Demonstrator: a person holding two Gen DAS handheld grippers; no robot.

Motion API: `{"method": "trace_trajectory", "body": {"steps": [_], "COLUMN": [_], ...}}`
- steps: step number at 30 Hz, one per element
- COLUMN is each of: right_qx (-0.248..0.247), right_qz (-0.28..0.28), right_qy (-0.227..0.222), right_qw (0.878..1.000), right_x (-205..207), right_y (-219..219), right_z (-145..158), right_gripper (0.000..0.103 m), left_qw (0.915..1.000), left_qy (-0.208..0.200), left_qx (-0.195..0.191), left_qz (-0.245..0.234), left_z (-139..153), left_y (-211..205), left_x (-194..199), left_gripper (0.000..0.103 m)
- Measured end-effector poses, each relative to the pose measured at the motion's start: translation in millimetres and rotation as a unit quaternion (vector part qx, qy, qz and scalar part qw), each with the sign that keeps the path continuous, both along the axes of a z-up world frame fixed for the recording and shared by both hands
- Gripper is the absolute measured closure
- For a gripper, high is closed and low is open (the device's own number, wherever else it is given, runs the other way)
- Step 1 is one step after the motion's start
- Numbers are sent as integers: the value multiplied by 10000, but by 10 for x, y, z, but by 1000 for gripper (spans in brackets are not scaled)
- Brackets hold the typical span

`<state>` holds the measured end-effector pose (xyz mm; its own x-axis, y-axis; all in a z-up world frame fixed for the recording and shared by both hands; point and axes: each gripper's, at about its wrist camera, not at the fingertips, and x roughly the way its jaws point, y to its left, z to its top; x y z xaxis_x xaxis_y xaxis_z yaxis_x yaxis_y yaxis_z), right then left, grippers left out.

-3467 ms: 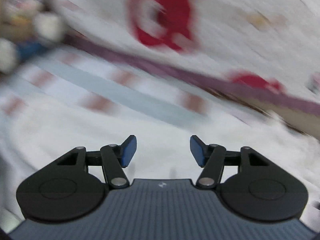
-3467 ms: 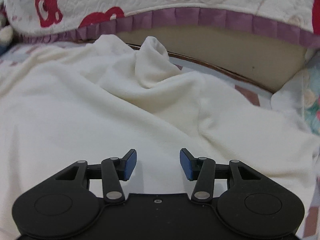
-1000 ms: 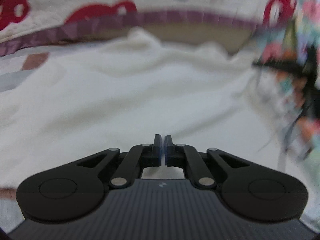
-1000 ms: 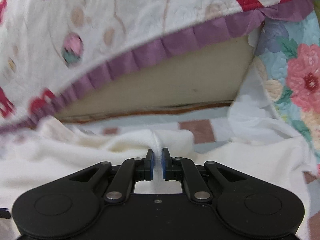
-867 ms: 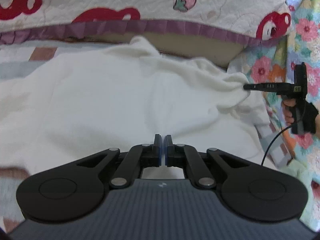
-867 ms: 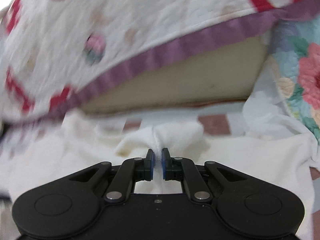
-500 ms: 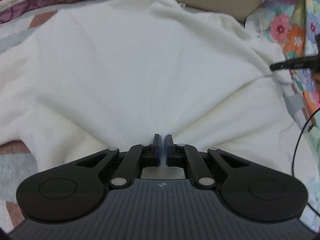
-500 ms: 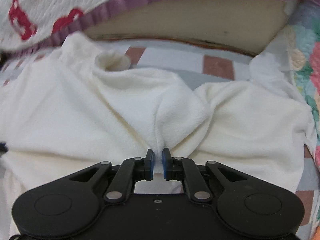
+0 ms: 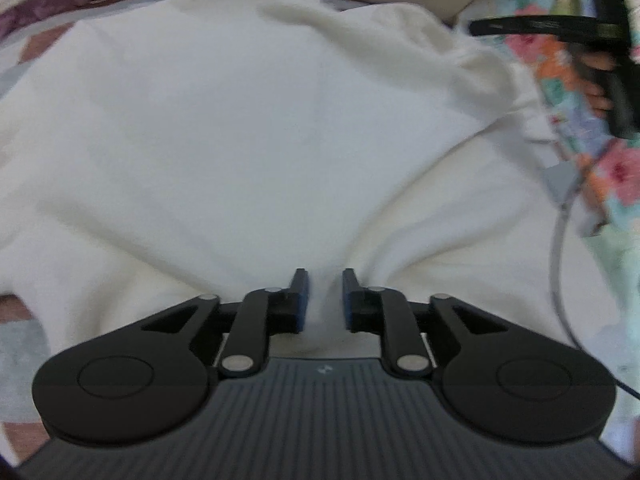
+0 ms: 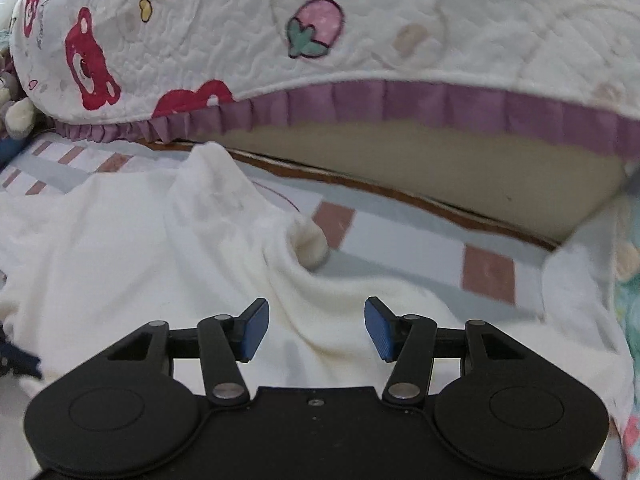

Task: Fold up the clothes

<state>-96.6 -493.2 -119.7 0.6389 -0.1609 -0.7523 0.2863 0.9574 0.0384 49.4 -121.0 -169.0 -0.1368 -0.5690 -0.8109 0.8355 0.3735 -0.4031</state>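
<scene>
On the checked bedsheet (image 10: 404,240) lies the cream garment (image 9: 248,128), spread below the bear-print quilt (image 10: 360,28) with its purple frill. At the garment's near hem the left gripper (image 9: 325,300) is opening, cloth between its parted pads. Toward the quilt, the right gripper (image 10: 316,330) is opening wide above the fabric, gripping nothing.
</scene>
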Motion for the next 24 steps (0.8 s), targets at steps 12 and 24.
{"method": "trace_trajectory", "body": {"steps": [12, 24], "right_qx": [2018, -452], "right_qz": [-881, 2533], "right_qy": [451, -1308], "right_qw": [9744, 9574], "right_x": [965, 512], "right_y": [-584, 931], "right_z": [-515, 3], "right_gripper": [38, 92], "left_qw": [9877, 9394], "left_qy": [-1546, -3282], "left_qx": [-202, 472], "left_qz": [65, -874], "left_z": [392, -293], "left_y": [-673, -1018], "left_x": [1155, 1832], "left_gripper": [46, 44]}}
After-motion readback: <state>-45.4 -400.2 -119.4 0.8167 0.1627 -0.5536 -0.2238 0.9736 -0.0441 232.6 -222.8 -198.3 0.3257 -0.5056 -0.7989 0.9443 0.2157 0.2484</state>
